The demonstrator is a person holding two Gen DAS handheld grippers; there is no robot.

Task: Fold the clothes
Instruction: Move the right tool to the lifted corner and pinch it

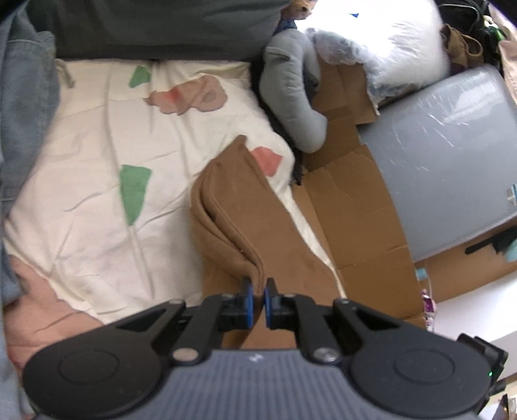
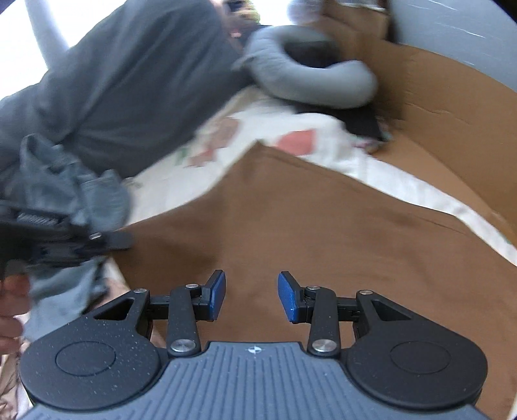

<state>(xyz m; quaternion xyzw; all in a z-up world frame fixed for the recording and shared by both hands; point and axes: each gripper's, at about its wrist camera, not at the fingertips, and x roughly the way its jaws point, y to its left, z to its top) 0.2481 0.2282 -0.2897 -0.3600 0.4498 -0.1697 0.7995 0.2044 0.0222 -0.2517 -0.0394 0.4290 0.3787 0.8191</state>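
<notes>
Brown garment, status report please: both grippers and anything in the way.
Left gripper shut on brown garment edge. Right gripper open, above the cloth, holding nothing. Grey neck pillow and denim beside it on patterned sheet.

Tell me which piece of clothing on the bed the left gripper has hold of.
The brown garment: the left gripper is pinched shut on its folded edge. The blue denim piece and the dark grey one lie untouched along the bed's far sides.
</notes>
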